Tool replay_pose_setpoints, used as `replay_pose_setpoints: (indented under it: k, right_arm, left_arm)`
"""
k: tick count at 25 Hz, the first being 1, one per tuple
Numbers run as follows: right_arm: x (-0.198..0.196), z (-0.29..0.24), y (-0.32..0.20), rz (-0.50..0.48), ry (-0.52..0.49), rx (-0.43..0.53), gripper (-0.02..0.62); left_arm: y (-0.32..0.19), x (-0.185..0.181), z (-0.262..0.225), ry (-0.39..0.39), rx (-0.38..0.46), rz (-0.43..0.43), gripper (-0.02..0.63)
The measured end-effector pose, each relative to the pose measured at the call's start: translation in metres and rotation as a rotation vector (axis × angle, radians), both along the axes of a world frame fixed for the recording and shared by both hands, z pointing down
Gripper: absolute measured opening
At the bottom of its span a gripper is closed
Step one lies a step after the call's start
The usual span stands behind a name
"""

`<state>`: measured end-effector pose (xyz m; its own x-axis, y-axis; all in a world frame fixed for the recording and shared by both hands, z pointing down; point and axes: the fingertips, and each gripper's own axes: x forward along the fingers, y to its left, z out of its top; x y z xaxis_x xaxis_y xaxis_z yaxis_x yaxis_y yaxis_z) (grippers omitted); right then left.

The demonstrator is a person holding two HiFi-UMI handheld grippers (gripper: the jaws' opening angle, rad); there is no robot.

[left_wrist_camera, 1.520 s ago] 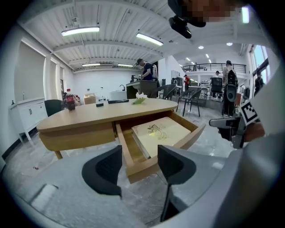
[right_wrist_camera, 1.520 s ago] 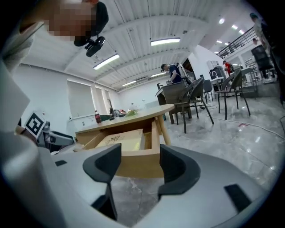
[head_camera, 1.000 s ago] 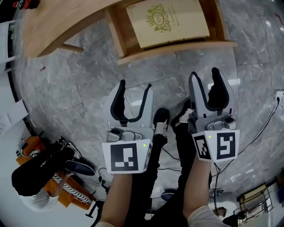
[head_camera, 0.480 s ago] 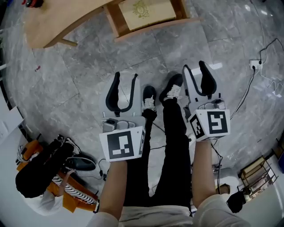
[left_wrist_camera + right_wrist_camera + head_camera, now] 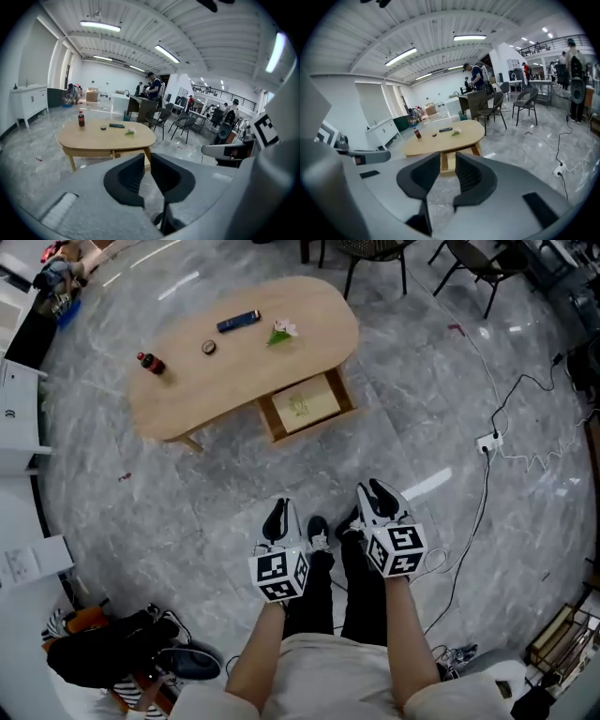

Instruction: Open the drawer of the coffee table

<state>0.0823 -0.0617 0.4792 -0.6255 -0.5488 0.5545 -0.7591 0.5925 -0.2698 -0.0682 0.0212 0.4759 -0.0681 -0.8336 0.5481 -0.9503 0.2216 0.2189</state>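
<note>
Drawer [image 5: 302, 406] stands pulled out under the table [image 5: 192, 399], well apart from both grippers. Left gripper [image 5: 277, 519] and right gripper [image 5: 379, 495] are empty, their jaws having just been closing to narrow gaps. The opening looks done, so the drawer is best left alone. Bottle [image 5: 150, 363], remote [image 5: 238, 322] and flower [image 5: 281, 331] lie on top. Cable [image 5: 483, 486] crosses the floor at right. Nothing obstructs.

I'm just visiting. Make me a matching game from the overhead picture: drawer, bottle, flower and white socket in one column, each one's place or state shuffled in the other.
1. drawer
2. bottle
3. flower
4. socket

A. on the floor
B. pulled open below the tabletop
C. on the tabletop, right of centre
D. on the tabletop, near its left end

Pairs: 1-B, 2-D, 3-C, 4-A
</note>
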Motion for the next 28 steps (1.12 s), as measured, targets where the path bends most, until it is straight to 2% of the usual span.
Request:
replay_pose_setpoints:
  k: [4,8,11,14,18,22,25,28]
  right_arm:
    - [-0.007,-0.035,0.019,-0.004,-0.016,-0.036,0.052]
    - [-0.011,-0.047,0.042,0.008,-0.066,-0.098,0.02]
    - [-0.013,-0.044,0.051,-0.058,-0.013,-0.094,0.015]
    - [-0.014,-0.045,0.047,-0.037,-0.006,-0.077,0.015]
    - [-0.013,-0.046,0.038,-0.025,-0.012,-0.051,0.015]
    - [0.011,-0.038,0.05,0.011,-0.016,-0.089,0.015]
    - [0.015,-0.041,0.056,0.036,-0.051,-0.094,0.015]
    - [0.009,-0.048,0.059,0.012,-0.063,-0.069,0.015]
  left_arm:
    - [0.005,-0.003,-0.034,-0.003,0.0,0.014,0.018]
    - [0.005,0.0,-0.058,0.028,-0.006,-0.009,0.012]
    - [-0.004,0.028,-0.066,0.025,-0.027,0.084,0.012]
    - [-0.014,0.045,-0.074,0.0,-0.017,0.178,0.012]
    - [-0.019,0.057,-0.067,-0.022,-0.029,0.227,0.012]
    - [-0.018,0.074,-0.07,0.021,-0.021,0.285,0.012]
    - [-0.017,0.072,-0.075,-0.021,-0.009,0.306,0.012]
    - [-0.017,0.066,-0.075,-0.079,-0.021,0.313,0.012]
